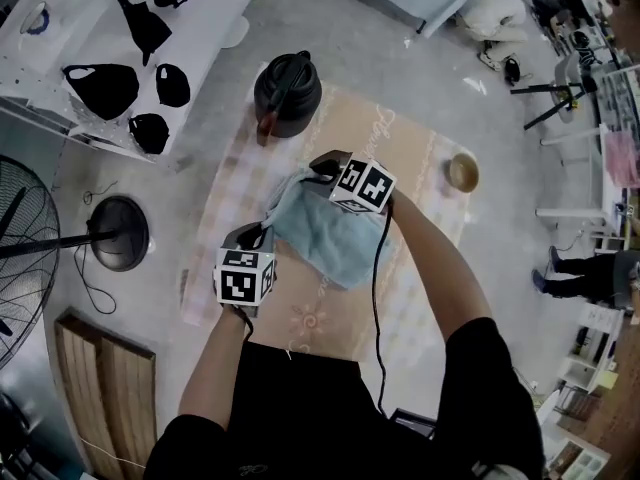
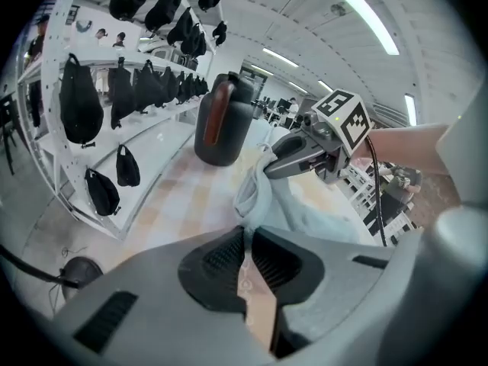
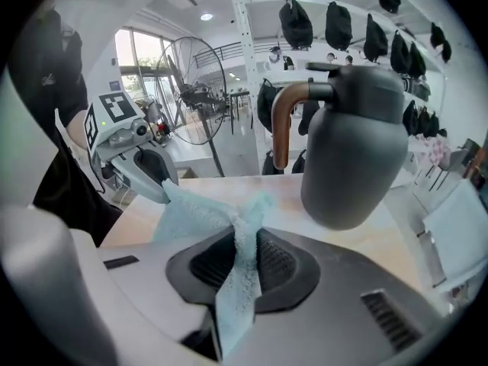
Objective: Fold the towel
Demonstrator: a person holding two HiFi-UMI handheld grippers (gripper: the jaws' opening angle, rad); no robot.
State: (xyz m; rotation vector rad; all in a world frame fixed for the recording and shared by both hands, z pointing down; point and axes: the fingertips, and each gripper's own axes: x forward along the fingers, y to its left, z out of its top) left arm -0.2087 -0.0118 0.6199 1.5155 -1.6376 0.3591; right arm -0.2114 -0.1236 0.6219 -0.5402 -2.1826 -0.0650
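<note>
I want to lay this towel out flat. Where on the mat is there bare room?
Bare mat lies between the jug and the bowl, down the left side below the jug, and along the near edge. The jug crowds the far corner; the bowl sits at the right edge.

Pale blue towel [image 1: 335, 240]; black jug [image 1: 288, 90]; mat [image 1: 420, 163] peach, seemingly checked.

A dark grey jug with a brown handle [image 1: 288, 93] stands at the far end of a pink-and-beige checked tablecloth [image 1: 235, 208], a small round tan bowl [image 1: 462, 172] near its right edge. Black fabric bags [image 1: 103, 89] hang on a white rack [image 1: 90, 28].
</note>
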